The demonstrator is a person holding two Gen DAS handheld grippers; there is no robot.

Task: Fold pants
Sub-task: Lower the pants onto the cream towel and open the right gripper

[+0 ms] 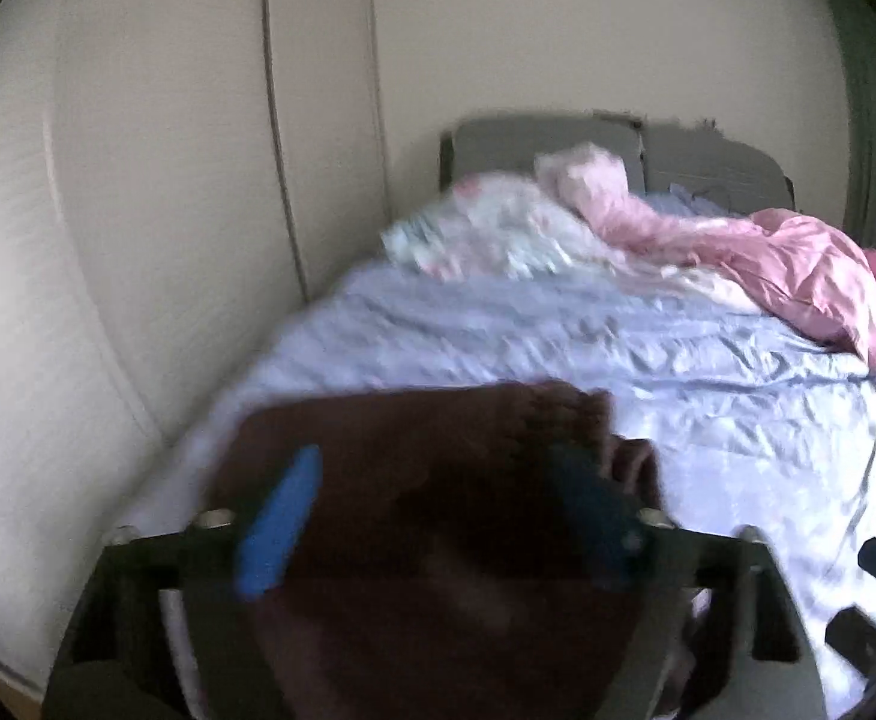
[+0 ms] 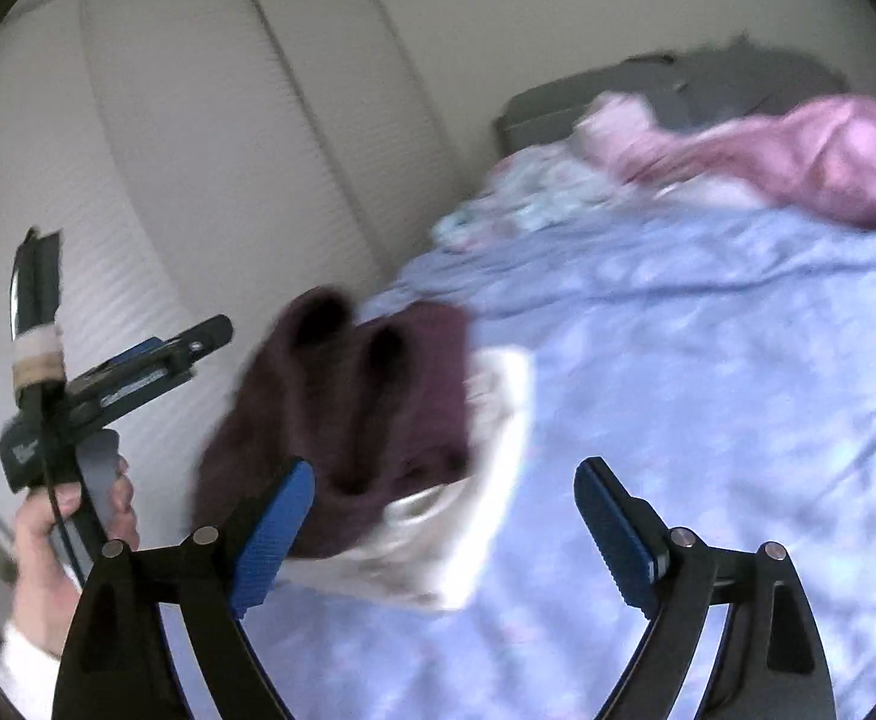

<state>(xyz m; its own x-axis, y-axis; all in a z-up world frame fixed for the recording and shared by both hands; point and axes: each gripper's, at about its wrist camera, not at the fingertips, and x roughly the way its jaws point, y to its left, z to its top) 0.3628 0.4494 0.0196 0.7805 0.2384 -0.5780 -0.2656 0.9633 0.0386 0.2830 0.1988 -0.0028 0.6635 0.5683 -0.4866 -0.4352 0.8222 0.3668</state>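
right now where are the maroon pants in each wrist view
Left wrist: the maroon pants fill the lower centre, between the left gripper's blue fingers, on the lavender bed sheet.
Right wrist: the pants lie left of centre, beyond the open right gripper.
Shared landmark: the pink blanket at the far end of the bed.

Two wrist fisheyes, both facing along the bed (image 1: 648,348) toward its headboard (image 2: 708,84).
Left sits close over maroon pants (image 1: 438,480); right looks from farther right. Shared: bed, pants, closet doors (image 2: 228,120).
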